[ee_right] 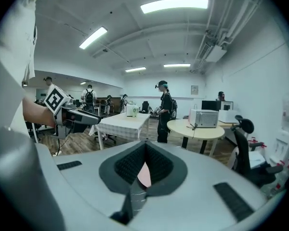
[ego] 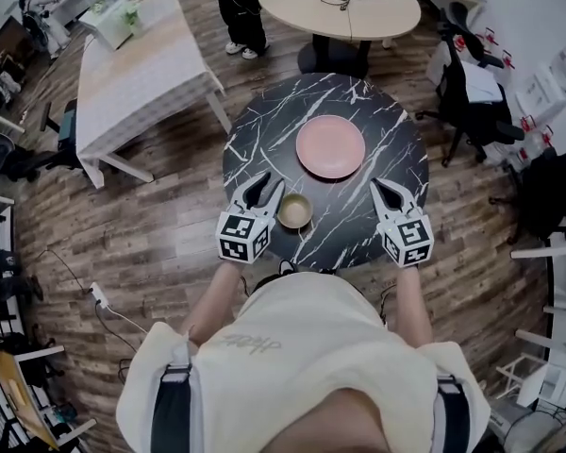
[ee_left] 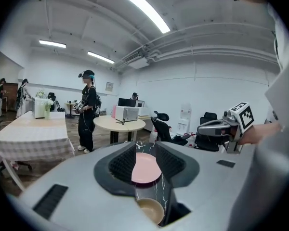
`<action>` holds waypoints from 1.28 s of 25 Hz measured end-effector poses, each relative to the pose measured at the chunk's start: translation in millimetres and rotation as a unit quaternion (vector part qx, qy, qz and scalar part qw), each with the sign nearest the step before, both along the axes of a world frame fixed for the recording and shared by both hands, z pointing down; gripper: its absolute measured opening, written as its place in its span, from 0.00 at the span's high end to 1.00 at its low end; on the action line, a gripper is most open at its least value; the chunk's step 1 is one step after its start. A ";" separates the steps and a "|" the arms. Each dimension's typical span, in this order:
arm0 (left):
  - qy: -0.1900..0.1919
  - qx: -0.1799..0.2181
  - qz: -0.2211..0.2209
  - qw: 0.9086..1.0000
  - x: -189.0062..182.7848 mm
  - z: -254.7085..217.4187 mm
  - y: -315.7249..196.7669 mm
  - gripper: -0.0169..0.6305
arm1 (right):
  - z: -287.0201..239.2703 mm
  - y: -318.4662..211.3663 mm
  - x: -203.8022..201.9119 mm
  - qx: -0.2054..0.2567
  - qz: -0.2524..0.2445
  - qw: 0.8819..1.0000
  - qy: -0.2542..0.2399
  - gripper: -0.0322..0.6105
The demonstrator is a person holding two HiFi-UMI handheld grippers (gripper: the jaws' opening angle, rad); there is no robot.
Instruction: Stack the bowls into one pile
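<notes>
A shallow pink bowl (ego: 330, 146) rests near the middle of the round black marble table (ego: 255, 130). A small tan bowl (ego: 294, 211) sits near the table's front edge. My left gripper (ego: 260, 187) hovers just left of the tan bowl, open, with nothing between its fingers. In the left gripper view the pink bowl (ee_left: 145, 168) shows through the gap and the tan bowl (ee_left: 149, 210) lies below it. My right gripper (ego: 385, 189) is held above the table's front right, shut and empty. In the right gripper view only a sliver of the pink bowl (ee_right: 143, 175) shows past the jaws.
A rectangular table with a white cloth (ego: 137, 74) stands at the back left, and a round beige table (ego: 344, 8) holding a box behind. A person (ego: 241, 8) stands between them. Office chairs (ego: 472, 92) crowd the right side. The floor is wood.
</notes>
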State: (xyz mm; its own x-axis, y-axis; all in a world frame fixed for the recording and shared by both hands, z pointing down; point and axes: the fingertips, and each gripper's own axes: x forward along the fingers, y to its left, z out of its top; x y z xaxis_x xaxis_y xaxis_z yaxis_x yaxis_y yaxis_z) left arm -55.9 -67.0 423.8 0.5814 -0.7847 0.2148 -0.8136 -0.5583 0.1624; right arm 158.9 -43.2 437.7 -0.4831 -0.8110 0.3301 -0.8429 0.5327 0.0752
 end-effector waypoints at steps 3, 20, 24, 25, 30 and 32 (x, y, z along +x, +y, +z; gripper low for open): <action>-0.004 0.030 0.009 1.000 8.8 -28.5 -3.8 0.76 | -24.2 -1.6 -0.4 0.019 0.000 1.000 -0.021 0.94; -0.015 0.102 0.039 0.994 36.2 -101.5 -17.2 0.94 | -109.7 -2.7 9.8 0.087 0.007 0.991 -0.101 0.94; -0.031 0.098 0.026 0.994 38.3 -96.8 -20.2 0.94 | -113.0 6.5 16.3 0.099 0.019 0.993 -0.069 0.94; -0.031 0.096 0.026 0.995 39.2 -94.7 -19.3 0.94 | -111.3 8.7 17.9 0.098 0.023 0.993 -0.066 0.94; -0.036 0.089 0.029 0.995 43.9 -85.8 -13.5 0.94 | -100.2 17.2 23.5 0.089 0.034 0.993 -0.068 0.94; -0.036 0.087 0.029 0.995 44.5 -83.4 -11.9 0.94 | -98.2 20.0 23.5 0.088 0.035 0.993 -0.073 0.94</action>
